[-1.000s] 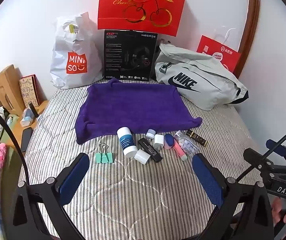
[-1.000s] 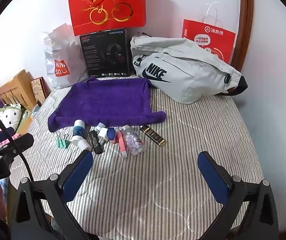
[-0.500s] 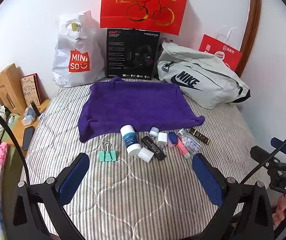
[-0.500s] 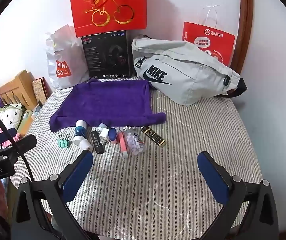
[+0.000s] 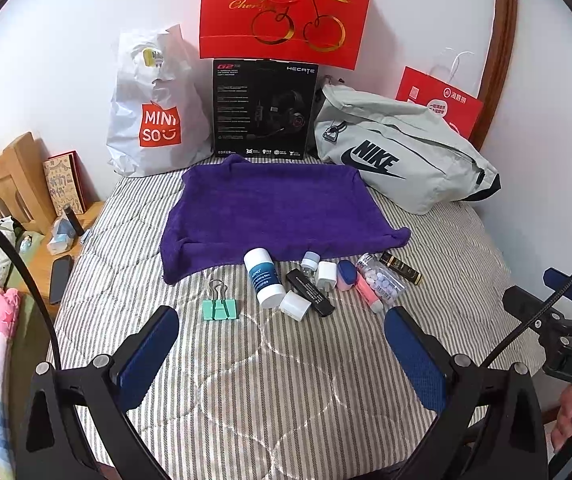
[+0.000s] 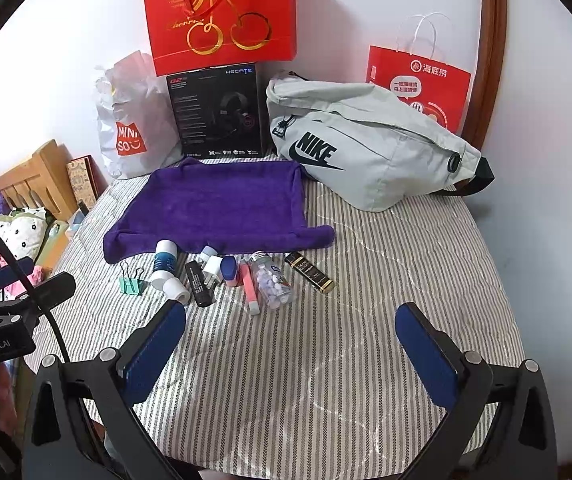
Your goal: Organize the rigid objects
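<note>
1. Both tools hang spread wide with nothing between their blue pads: the left gripper (image 5: 280,350) and the right gripper (image 6: 289,346) sit above bare striped bedspread (image 6: 325,360), short of the row of small items.
2. Compared with a second ago, the whole scene sits slightly lower in each wrist view, and the items lie a little nearer the fingertips; the items themselves have not shifted against one another.
3. With the purple towel (image 5: 282,204) as landmark: a green binder clip (image 5: 219,309) lies alone just off its front left corner.
4. A white-and-blue bottle (image 5: 264,278) lies at the towel's front edge, a small white cap (image 5: 294,306) touching its near end.
5. A black stick (image 5: 309,292) lies just right of the bottle, angled toward the camera, with a white plug adapter (image 5: 325,276) beside it and a small round white piece (image 5: 309,260) at the towel's hem.
6. Further right along the same front edge come a blue-and-pink case (image 5: 345,276), a pink tube (image 5: 367,294), and a clear pill bottle (image 5: 381,280) lying on its side.
7. A black-and-gold tube (image 5: 401,268) lies below the towel's front right corner, apart from the pill bottle.
8. Behind the towel stand a white Miniso bag (image 5: 154,112), a black headset box (image 5: 264,108) and a grey Nike bag (image 5: 401,160).
</note>
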A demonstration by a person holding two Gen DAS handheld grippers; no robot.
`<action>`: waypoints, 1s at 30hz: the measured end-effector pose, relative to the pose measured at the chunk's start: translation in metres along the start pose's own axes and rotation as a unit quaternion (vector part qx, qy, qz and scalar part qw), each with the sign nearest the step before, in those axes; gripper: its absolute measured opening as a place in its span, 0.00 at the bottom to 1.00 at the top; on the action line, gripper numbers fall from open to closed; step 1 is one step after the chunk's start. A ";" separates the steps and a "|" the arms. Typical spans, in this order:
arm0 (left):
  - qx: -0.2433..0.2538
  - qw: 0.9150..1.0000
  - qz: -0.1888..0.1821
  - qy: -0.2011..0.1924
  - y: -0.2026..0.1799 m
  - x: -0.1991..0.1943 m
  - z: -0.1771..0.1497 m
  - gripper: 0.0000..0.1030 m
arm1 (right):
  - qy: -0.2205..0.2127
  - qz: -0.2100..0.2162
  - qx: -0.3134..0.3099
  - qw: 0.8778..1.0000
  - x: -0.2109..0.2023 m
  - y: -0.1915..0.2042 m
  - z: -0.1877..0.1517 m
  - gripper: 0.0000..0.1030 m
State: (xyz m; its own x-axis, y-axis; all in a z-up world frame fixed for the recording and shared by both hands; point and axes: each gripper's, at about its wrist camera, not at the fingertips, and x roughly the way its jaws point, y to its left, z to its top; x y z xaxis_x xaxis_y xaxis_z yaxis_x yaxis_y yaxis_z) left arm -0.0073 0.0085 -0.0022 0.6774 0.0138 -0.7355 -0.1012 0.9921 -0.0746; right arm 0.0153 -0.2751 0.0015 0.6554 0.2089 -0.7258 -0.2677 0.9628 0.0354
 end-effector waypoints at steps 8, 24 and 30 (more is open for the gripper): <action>0.001 1.000 0.002 -0.001 -0.002 -0.005 -0.005 1.00 | 0.000 0.003 -0.004 1.000 -0.001 0.001 -0.004 1.00; 0.000 1.000 0.004 0.001 0.001 -0.006 -0.004 1.00 | 0.002 0.001 -0.005 1.000 -0.001 -0.001 -0.010 1.00; 0.006 1.000 0.006 0.002 -0.002 -0.005 -0.003 1.00 | 0.004 -0.001 -0.004 1.000 0.000 -0.001 -0.009 1.00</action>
State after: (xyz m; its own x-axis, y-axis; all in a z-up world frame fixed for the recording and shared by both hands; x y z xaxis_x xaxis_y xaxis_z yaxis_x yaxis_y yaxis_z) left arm -0.0128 0.0058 -0.0003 0.6740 0.0244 -0.7384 -0.0994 0.9934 -0.0578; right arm 0.0097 -0.2778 -0.0046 0.6498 0.2060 -0.7317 -0.2724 0.9617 0.0288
